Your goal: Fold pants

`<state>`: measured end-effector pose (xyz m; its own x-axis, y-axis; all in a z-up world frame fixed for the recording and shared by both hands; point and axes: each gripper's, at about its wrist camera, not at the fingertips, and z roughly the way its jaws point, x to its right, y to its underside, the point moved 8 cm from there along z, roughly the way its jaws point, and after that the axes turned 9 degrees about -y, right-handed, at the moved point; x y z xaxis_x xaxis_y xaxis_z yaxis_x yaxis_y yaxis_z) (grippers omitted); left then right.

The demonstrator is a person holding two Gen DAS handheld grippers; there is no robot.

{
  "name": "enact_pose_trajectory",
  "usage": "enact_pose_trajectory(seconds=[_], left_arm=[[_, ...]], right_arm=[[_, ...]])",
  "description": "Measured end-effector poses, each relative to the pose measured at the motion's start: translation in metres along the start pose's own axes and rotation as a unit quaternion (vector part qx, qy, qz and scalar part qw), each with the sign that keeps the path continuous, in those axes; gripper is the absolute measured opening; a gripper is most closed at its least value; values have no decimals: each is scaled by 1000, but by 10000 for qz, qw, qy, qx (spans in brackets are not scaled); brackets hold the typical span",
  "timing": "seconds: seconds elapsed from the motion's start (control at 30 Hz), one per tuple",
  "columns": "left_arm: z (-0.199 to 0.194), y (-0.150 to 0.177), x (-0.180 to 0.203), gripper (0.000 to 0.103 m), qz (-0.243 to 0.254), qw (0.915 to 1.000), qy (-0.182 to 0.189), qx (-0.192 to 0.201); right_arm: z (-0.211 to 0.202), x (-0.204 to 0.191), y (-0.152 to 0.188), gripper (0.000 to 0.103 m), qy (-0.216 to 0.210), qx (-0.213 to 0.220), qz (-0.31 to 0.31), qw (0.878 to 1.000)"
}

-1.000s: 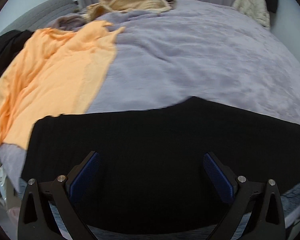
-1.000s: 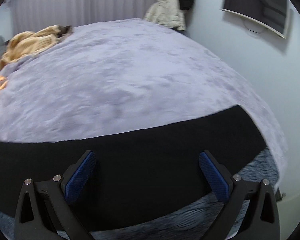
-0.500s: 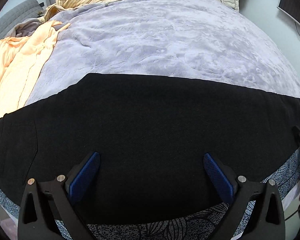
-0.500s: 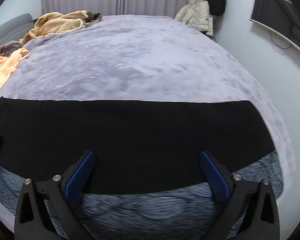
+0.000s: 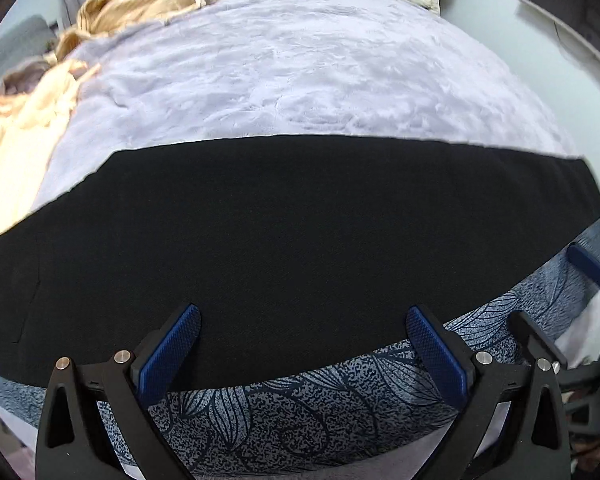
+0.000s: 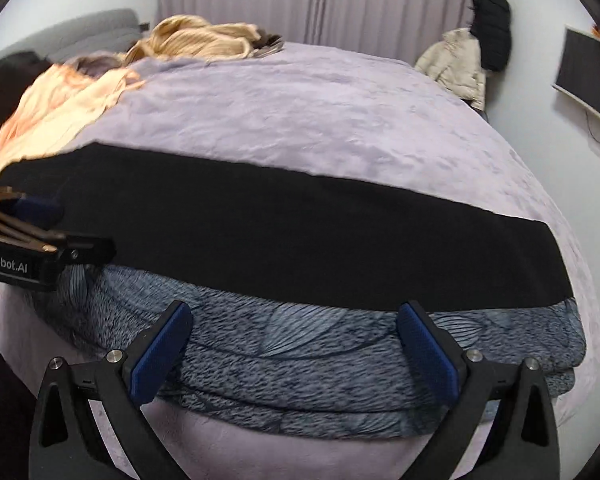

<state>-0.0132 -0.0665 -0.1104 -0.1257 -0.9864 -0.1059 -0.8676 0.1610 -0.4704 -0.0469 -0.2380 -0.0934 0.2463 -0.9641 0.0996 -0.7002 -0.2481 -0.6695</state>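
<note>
Black pants (image 5: 292, 232) lie flat in a long strip across the near part of the bed, also in the right wrist view (image 6: 292, 232). My left gripper (image 5: 300, 344) is open and empty, its blue pads over the pants' near edge. My right gripper (image 6: 292, 344) is open and empty, hovering over the patterned cover just short of the pants. The left gripper's body (image 6: 24, 240) shows at the left of the right wrist view, and the right gripper (image 5: 588, 264) at the right of the left wrist view.
A blue-grey leaf-patterned cover (image 6: 320, 352) lies under the pants' near edge on the lilac blanket (image 5: 300, 72). An orange garment (image 6: 60, 112) and a yellow striped one (image 6: 196, 40) lie at the far left. A jacket (image 6: 460, 64) hangs by the wall, near a monitor (image 6: 588, 76).
Both grippers have drawn back toward the bed's near edge, so more of the patterned cover shows below the pants. The pants lie flat and both grippers stay open.
</note>
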Motion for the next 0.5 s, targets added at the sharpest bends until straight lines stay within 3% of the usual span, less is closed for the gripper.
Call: enact_pose_trajectory(seconds=[0.1,0.27,0.43,0.47,0.5], left_arm=[[2,1,-2,103,-37,9999,96,-38],[8,1,-7,103,-73,9999,77,-131],[1,-3,8,103,-90,9999,-22,-144],[-2,-5,14,103,-52,9999,42,-135],[-6,-8,21,103,-2,9999,104,-102]], right_arm=[[-3,15,7,103,-75,131,133,9998],[-25,99,24,102,441,195,836,9953],[-51,149,49,102,481,295,1568,9860],[-56,151,50,103,561,324,1600,9850],[-61,158,52,103,907,319,1621,9821]])
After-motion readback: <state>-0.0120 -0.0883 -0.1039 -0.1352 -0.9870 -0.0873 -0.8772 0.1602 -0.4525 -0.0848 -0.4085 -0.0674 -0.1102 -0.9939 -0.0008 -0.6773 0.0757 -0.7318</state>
